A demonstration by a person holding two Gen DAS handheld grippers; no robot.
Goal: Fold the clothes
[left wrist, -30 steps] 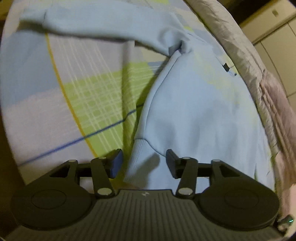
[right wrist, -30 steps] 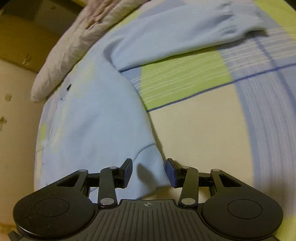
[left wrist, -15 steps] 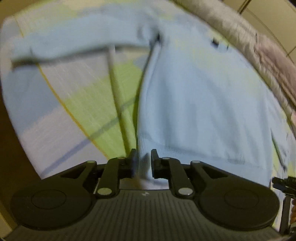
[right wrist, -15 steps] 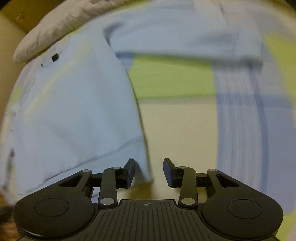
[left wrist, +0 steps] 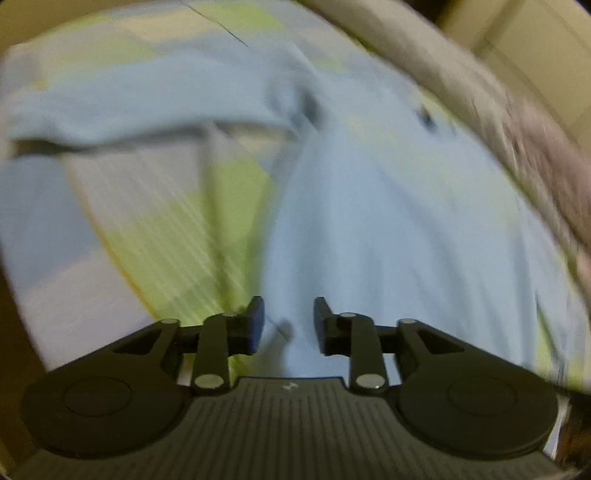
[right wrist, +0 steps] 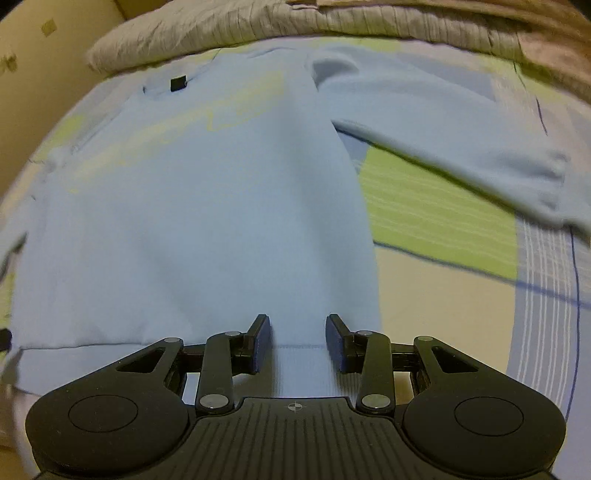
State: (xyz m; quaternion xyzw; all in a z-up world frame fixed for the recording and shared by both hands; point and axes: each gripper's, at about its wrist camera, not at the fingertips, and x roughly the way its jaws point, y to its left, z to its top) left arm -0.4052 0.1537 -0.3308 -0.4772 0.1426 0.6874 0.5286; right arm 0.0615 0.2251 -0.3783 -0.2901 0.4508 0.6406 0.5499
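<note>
We have the left gripper (left wrist: 287, 325) part open over the sweatshirt (right wrist: 207, 221) hem corner, jaws just reopened, cloth between but unpinched. Right gripper (right wrist: 297, 341) straddles the ribbed hem (right wrist: 303, 369), part open, pads not pressing (blurry). Next we should pinch both corners evenly, then lift. Beyond the hem: body, sleeve (right wrist: 461, 147), bedsheet (right wrist: 443, 221), blanket (right wrist: 332, 22).

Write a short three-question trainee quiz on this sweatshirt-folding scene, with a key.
1. True or false: the light blue sweatshirt is already folded in half.
2. Which part of it lies between the right gripper fingers: A cuff, B ribbed hem, C collar?
3. What does the sweatshirt lie on?

Key: 1 false, it lies spread flat with a sleeve out to the side. 2 B. 3 a checked bedsheet.
</note>
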